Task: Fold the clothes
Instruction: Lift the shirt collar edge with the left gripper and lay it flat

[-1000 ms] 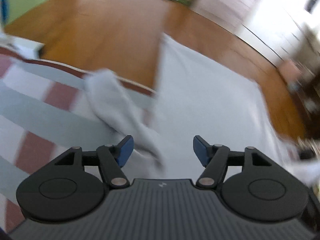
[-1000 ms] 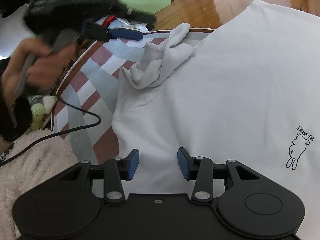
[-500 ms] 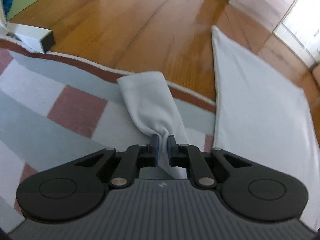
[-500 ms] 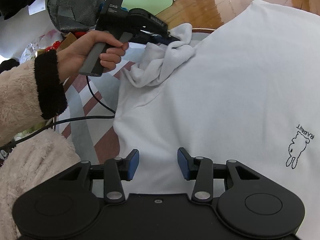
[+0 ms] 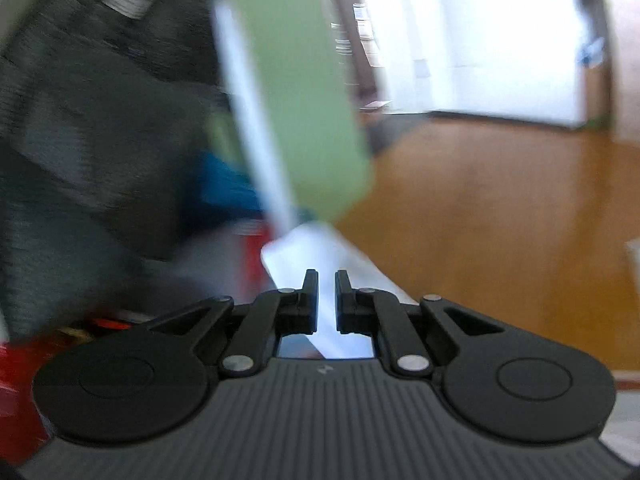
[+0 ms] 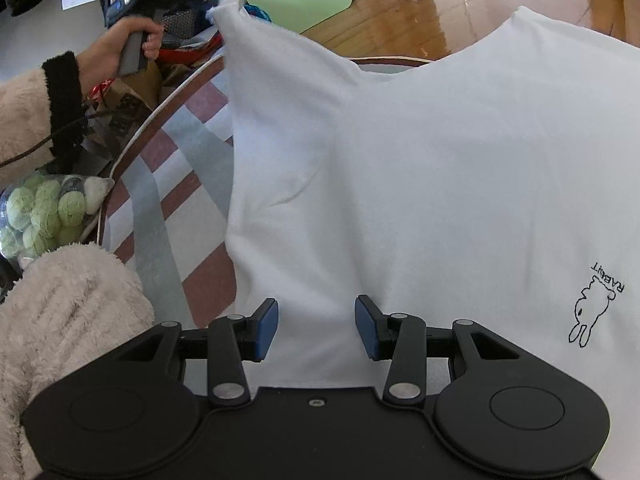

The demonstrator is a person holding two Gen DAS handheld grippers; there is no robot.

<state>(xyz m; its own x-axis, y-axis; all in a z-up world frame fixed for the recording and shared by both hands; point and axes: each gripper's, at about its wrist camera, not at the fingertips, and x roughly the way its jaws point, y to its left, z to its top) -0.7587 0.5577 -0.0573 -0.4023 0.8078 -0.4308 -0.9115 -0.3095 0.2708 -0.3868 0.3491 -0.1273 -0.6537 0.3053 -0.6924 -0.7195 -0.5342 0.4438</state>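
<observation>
Spread across a checked rug (image 6: 168, 216) on a wooden floor (image 6: 432, 4): a white T-shirt (image 6: 440, 184) with a small rabbit print (image 6: 596, 304), body lying flat, front facing up; crumpled in a heap beside the body half a second ago, the sleeve (image 6: 276, 64) now pulled out straight and lifted off the rug, drawn taut up and away toward the clutter at the rug's edge; likely the flattening step before any fold, with the fold itself not yet begun; held in a hand (image 6: 120, 40) in a fluffy cream sleeve with a black cuff, the left gripper (image 5: 326, 280), fingers nearly pressed together and pinching the white sleeve cuff between them, background heavily blurred; wide apart a second ago, clamped on the cloth since; low over the near edge of the shirt, the right gripper (image 6: 316, 330), blue pads spread with nothing between them, just as a second ago; beside the rug, a bag of green yarn balls (image 6: 44, 216).
</observation>
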